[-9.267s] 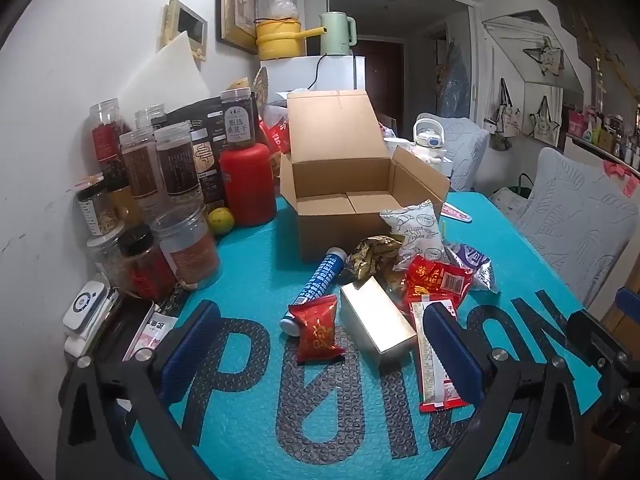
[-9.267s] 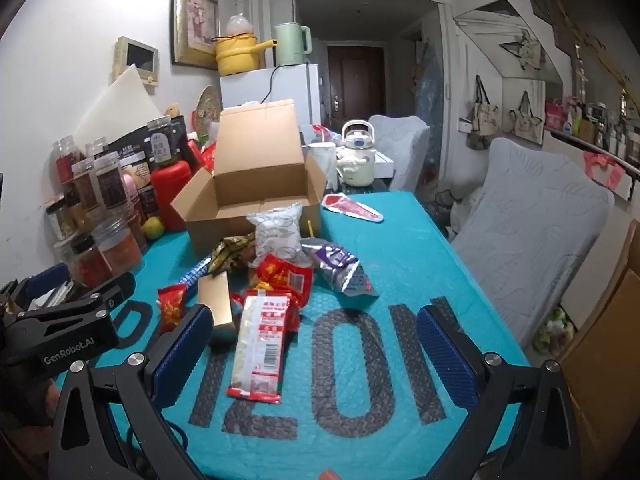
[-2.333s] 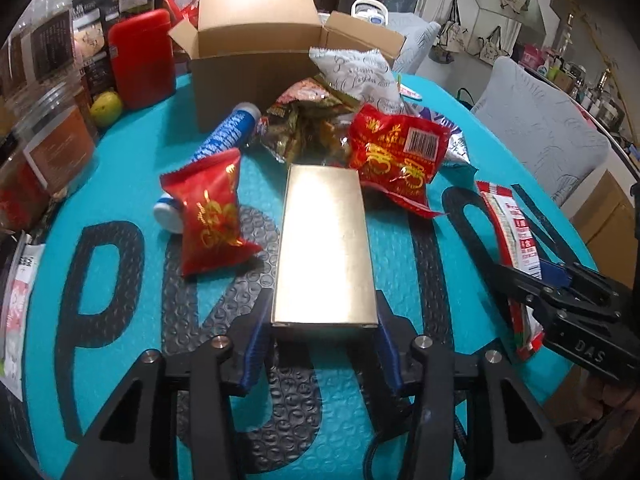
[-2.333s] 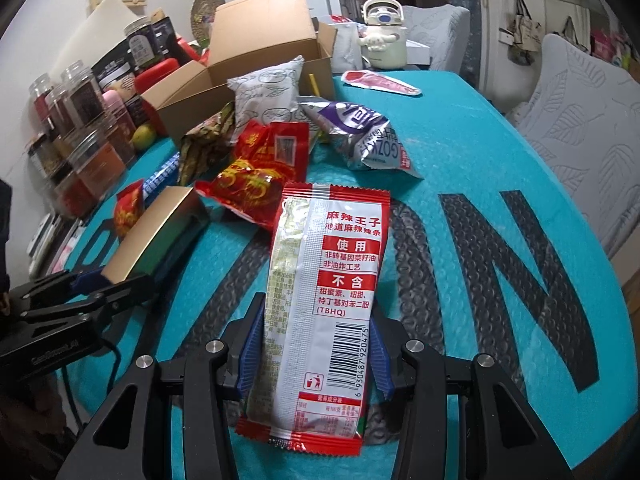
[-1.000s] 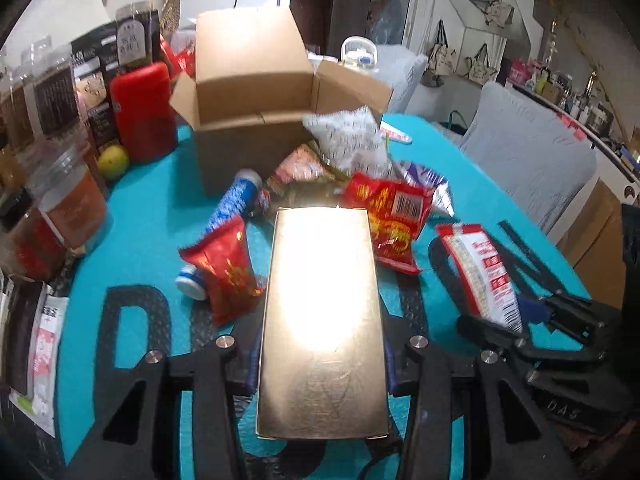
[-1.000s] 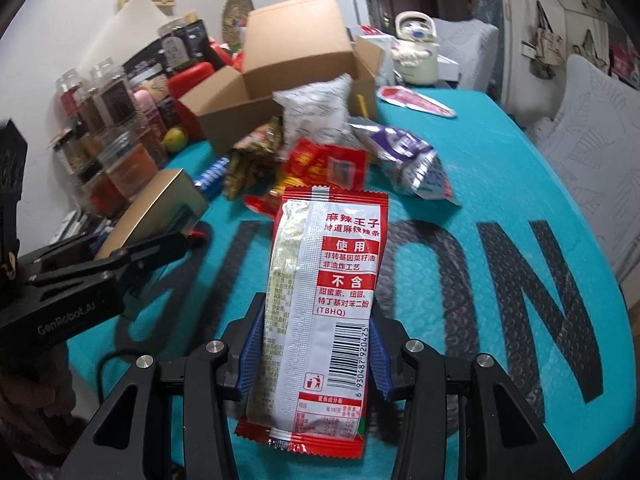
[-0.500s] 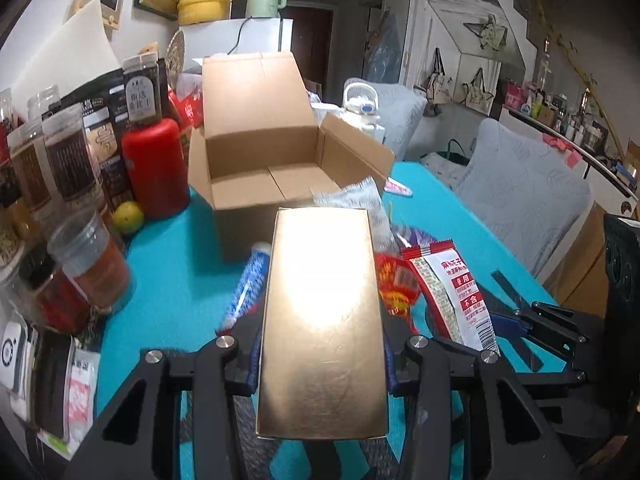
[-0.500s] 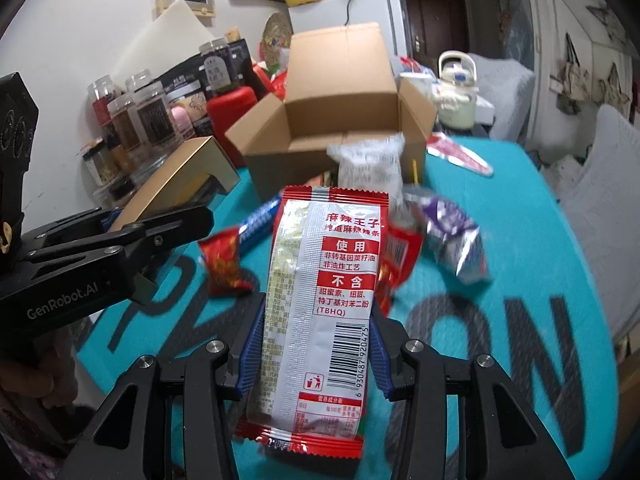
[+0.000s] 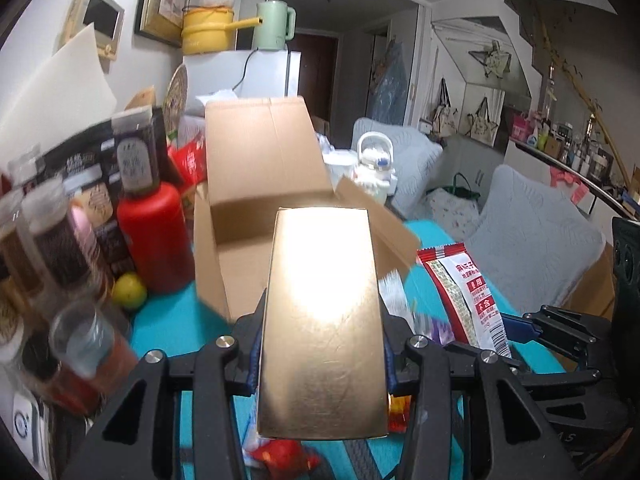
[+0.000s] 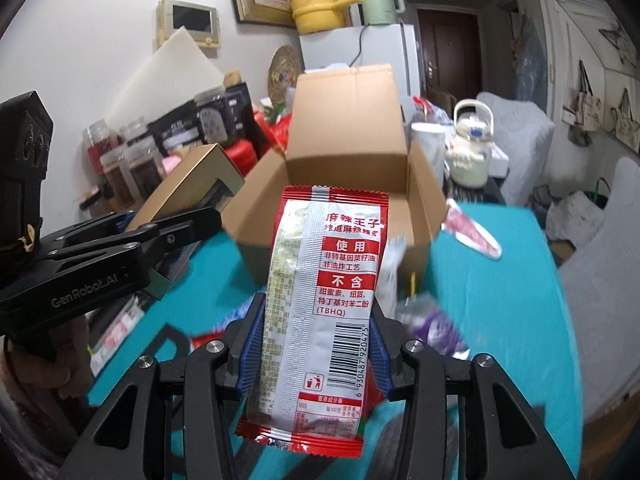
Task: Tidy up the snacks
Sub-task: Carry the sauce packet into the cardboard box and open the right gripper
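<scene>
My left gripper is shut on a long gold box and holds it in the air, its far end at the front of the open cardboard box. My right gripper is shut on a red and white snack packet, also lifted, pointing at the same cardboard box. The gold box also shows in the right wrist view, and the packet in the left wrist view. Other snack packs lie blurred on the teal mat below.
Jars and a red canister stand along the wall left of the box, with a yellow-green fruit beside them. A white kettle stands behind the box. A grey chair is at the right.
Both grippers have risen and moved forward toward the cardboard box with their loads. The snack pile has dropped lower and mostly out of view.
</scene>
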`<state>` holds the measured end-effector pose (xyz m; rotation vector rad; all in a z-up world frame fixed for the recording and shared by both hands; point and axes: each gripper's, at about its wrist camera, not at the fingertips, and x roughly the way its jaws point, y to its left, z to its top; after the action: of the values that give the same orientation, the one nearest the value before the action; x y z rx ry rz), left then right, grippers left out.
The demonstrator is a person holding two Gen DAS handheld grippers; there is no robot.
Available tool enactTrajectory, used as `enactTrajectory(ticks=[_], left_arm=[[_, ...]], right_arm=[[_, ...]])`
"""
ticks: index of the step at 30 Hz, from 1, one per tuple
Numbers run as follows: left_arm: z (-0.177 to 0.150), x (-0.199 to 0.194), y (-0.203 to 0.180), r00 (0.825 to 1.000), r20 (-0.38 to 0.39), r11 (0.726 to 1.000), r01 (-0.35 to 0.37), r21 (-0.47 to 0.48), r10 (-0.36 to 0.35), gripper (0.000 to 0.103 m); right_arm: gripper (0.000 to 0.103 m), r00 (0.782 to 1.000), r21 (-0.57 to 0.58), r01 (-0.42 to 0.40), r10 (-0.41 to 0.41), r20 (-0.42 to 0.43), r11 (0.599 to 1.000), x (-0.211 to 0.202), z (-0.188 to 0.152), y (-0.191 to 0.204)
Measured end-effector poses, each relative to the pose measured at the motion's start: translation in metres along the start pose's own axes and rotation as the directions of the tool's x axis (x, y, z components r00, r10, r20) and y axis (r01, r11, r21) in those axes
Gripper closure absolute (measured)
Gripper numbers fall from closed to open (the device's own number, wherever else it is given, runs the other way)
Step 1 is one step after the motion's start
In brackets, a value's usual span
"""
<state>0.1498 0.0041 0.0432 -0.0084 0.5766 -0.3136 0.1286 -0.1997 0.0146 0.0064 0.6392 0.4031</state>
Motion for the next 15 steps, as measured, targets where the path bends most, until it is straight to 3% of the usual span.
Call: enactTrajectory(ticks=[8,15], left_arm=[[0.045,0.024,0.009,0.998,0.066,1.0,0.007,0.001,-0.007,0.059],[0.075,0.045,0.025,0.994,0.104,1.0,-0.028,0.0,0.028,0.059]], right_arm=[[0.058,0.997,-0.034,-0.012,0.014,0.079,0.999,0.011,0.049,-0.009],[0.058,0.992,-0.044,-0.002,0.007,0.127,0.999,0.036,0.085,-0.016]])
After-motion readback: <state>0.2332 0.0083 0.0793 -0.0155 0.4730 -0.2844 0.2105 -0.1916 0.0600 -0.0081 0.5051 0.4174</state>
